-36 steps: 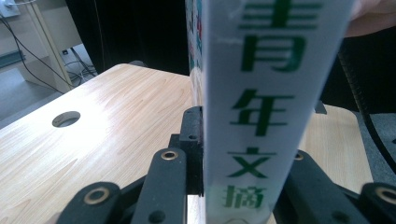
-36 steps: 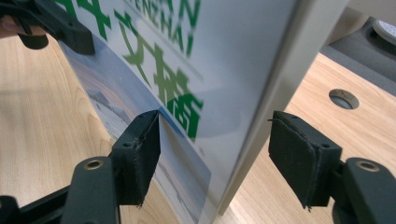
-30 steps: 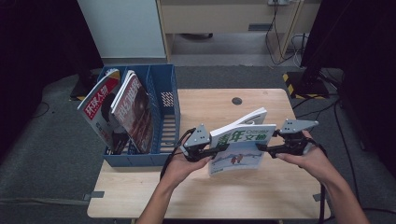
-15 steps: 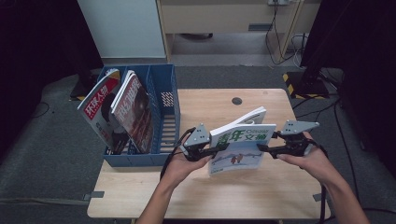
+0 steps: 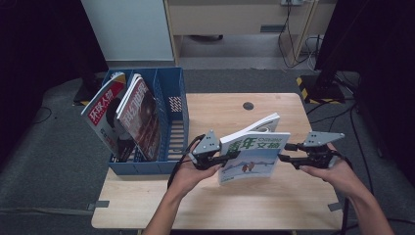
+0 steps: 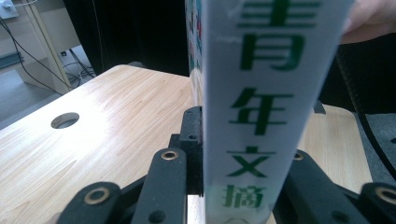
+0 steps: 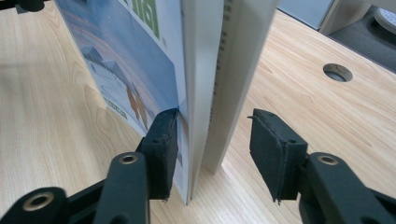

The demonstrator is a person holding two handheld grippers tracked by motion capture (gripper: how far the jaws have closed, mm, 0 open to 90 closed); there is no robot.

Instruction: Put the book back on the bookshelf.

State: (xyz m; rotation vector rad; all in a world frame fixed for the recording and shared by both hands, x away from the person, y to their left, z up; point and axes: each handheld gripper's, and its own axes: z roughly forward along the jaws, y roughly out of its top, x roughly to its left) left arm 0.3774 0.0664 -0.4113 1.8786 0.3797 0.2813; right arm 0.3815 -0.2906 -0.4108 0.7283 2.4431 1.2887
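Note:
A magazine (image 5: 252, 154) with a white and blue cover and green characters stands upright on its lower edge on the wooden table (image 5: 220, 205), its pages fanned a little. My left gripper (image 5: 222, 159) is shut on its spine (image 6: 261, 107), which rises between the jaws of that gripper (image 6: 236, 163). My right gripper (image 5: 286, 157) is at the loose page edge. In the right gripper view it (image 7: 215, 149) stands open around the magazine (image 7: 205, 70): one pad (image 7: 163, 140) touches the cover, the other stays apart from the pages.
A blue file box (image 5: 171, 122) with several slots stands at the table's left edge. It holds a red-titled magazine (image 5: 103, 115) and a second one (image 5: 142, 115), both leaning. A round cable hole (image 5: 248, 105) lies at the back of the table. Cables trail on the floor behind.

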